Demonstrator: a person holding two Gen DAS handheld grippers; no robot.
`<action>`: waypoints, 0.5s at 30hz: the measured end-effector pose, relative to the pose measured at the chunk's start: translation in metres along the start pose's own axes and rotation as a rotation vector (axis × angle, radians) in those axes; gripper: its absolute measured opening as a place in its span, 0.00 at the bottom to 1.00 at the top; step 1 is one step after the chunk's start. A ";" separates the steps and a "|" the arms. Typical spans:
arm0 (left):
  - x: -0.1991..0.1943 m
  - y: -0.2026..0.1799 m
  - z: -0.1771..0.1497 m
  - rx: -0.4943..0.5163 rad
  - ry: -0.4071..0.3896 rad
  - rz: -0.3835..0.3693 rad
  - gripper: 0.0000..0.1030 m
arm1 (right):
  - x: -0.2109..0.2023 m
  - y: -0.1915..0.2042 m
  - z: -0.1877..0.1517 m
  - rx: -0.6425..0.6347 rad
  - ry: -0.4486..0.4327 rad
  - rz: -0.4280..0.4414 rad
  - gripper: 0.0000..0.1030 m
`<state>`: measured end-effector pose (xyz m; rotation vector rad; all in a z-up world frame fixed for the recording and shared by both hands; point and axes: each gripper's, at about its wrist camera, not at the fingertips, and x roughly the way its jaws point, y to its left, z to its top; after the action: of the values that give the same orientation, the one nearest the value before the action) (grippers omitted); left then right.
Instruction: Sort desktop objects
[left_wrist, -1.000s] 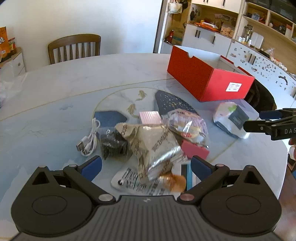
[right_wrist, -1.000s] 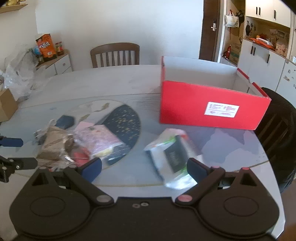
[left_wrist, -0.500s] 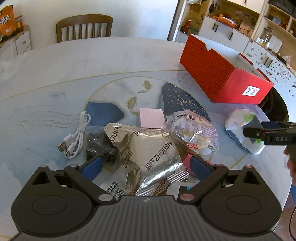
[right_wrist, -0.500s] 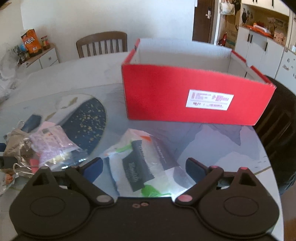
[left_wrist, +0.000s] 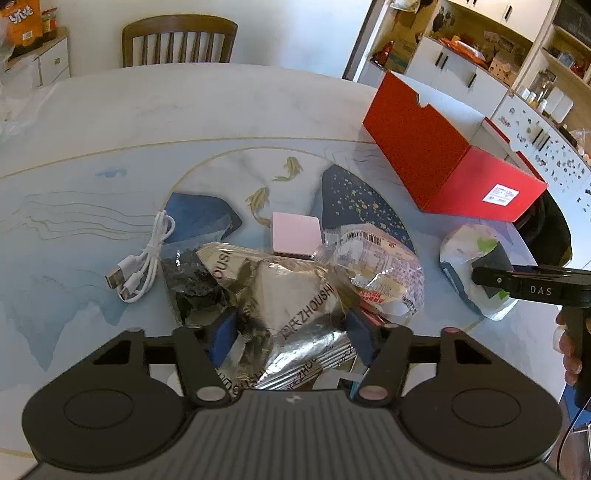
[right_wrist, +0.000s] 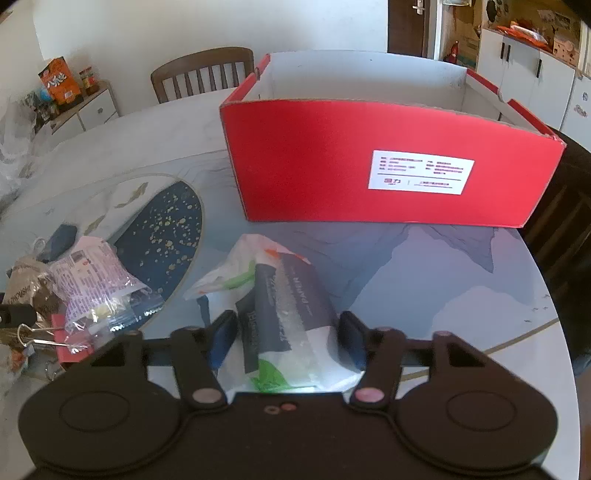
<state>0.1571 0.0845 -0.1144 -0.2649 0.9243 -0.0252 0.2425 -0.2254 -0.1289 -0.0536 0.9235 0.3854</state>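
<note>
Claws number two: left claw pinching one foil packet, right claw one tissue pack.

A red box with a white label; a silver foil packet printed in black; a white cable; a pink square block; at the table's twelve o'clock, a brown chair

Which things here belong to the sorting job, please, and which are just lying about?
Job: foil packet in left claw; tissue pack in right claw; red box; cable; pink pad; clear snack bag.

Lying about: chair; orange bag; cabinets.
</note>
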 end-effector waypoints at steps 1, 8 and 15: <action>-0.002 0.000 0.000 -0.001 -0.008 0.003 0.49 | -0.002 -0.002 0.001 0.007 -0.003 0.004 0.46; -0.014 -0.002 0.000 0.018 -0.051 0.009 0.33 | -0.014 -0.001 0.002 0.009 -0.028 -0.001 0.24; -0.026 -0.001 -0.004 0.005 -0.078 -0.010 0.28 | -0.034 0.002 0.000 0.016 -0.050 0.009 0.18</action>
<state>0.1382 0.0864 -0.0965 -0.2637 0.8449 -0.0259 0.2234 -0.2336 -0.1016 -0.0252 0.8776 0.3858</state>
